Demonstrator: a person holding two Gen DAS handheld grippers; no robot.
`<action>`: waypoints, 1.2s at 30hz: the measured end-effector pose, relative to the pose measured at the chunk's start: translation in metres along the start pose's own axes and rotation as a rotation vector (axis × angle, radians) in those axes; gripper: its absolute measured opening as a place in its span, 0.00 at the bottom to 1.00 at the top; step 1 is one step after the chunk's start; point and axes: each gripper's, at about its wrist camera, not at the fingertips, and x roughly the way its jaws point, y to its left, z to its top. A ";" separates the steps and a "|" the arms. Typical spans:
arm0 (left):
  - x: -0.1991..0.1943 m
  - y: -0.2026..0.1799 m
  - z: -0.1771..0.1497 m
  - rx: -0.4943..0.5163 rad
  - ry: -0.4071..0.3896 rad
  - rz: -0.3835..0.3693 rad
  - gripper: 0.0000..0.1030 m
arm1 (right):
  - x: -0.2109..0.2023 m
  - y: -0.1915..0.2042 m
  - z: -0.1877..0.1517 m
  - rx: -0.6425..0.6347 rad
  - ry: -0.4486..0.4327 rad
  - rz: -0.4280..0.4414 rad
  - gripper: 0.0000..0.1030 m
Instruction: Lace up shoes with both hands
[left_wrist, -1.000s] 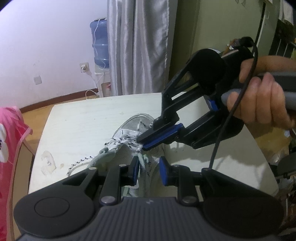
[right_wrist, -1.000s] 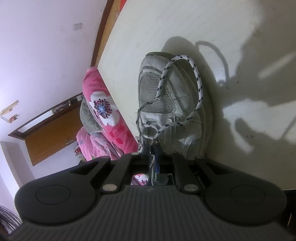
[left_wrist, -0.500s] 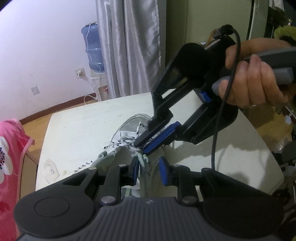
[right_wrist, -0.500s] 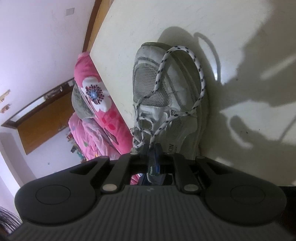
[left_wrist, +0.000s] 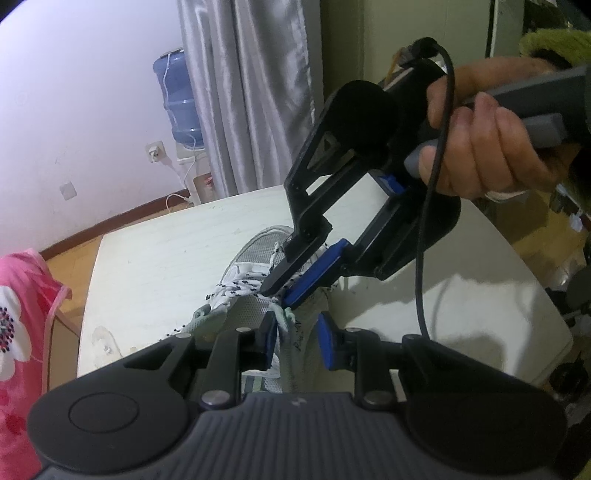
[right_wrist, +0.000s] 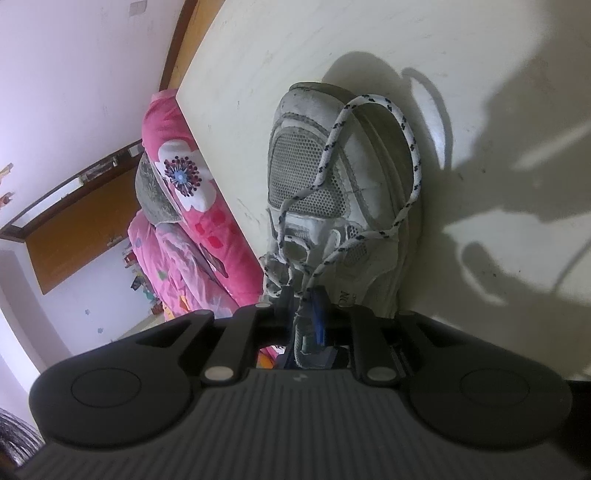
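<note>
A worn white and grey sneaker lies on the pale table, toe pointing away from the right wrist camera. Its speckled white lace loops over the toe and runs back into my right gripper, which is shut on it at the tongue. In the left wrist view a hand holds that right gripper tilted down onto the lacing of the sneaker. My left gripper is open just behind, its blue pads either side of the tongue.
Pink flowered bedding lies beside the table's left edge, seen also as bedding. A black cable hangs from the right gripper over the table. A water dispenser and grey curtain stand beyond the far edge.
The hand with the right gripper has risen and tilted more steeply, still shut on the lace. The left gripper stays open at the tongue. The lace loop still drapes over the toe.
</note>
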 end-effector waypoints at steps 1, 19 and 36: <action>0.000 0.000 0.001 0.006 0.000 0.001 0.23 | 0.000 0.000 0.000 -0.003 0.002 -0.002 0.10; -0.010 0.018 0.000 -0.063 0.008 -0.029 0.26 | -0.001 -0.029 -0.002 0.054 -0.031 0.121 0.03; -0.006 0.010 0.005 -0.094 0.015 -0.052 0.26 | -0.006 -0.029 0.012 0.128 0.020 0.110 0.06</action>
